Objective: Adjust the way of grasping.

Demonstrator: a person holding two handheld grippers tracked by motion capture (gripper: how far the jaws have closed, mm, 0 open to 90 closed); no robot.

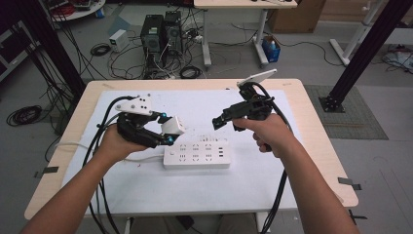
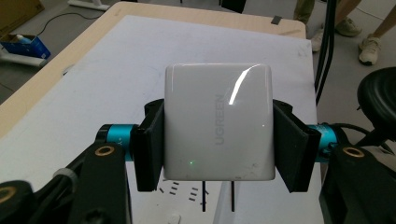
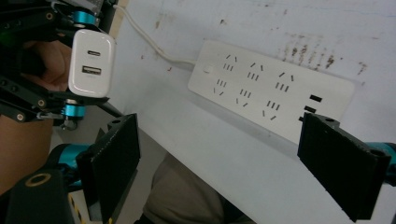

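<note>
High view: left tongs point(image 1: 168, 131) clamped on a white charger point(image 1: 172, 126), held above the surface point(image 1: 253, 180) just past the left end of a white power strip point(image 1: 196, 155). Left gripper view: both pads pressed flat against the charger point(image 2: 218, 122) sides, two prongs pointing down toward the white surface point(image 2: 93, 70). Firm grip, charger square between the jaws, no tilt worth noting.

Right tongs point(image 1: 217, 122) spread wide and empty, hanging over the strip's far edge, near its right half. Right gripper view: nothing between the two black pads point(image 3: 112, 163), the power strip point(image 3: 271, 98) lying beyond them with its sockets facing up, the charger point(image 3: 91, 63) and its two ports visible off to the upper left in the other tongs.

Key relation: strip's long axis running left to right across the surface, cord leaving from its left end; charger up and slightly left of the nearest socket column, apart from the strip, prongs aimed downward. Left hand point(image 1: 114, 144) the nearer one to those sockets. Likely next: a short shift toward the strip's middle and then straight down, prongs lined up with a two-slot socket. Probable role for the open right tongs: pinning the strip so as not to slide under the push. Main risk: prongs landing beside the slots rather than in them.
</note>
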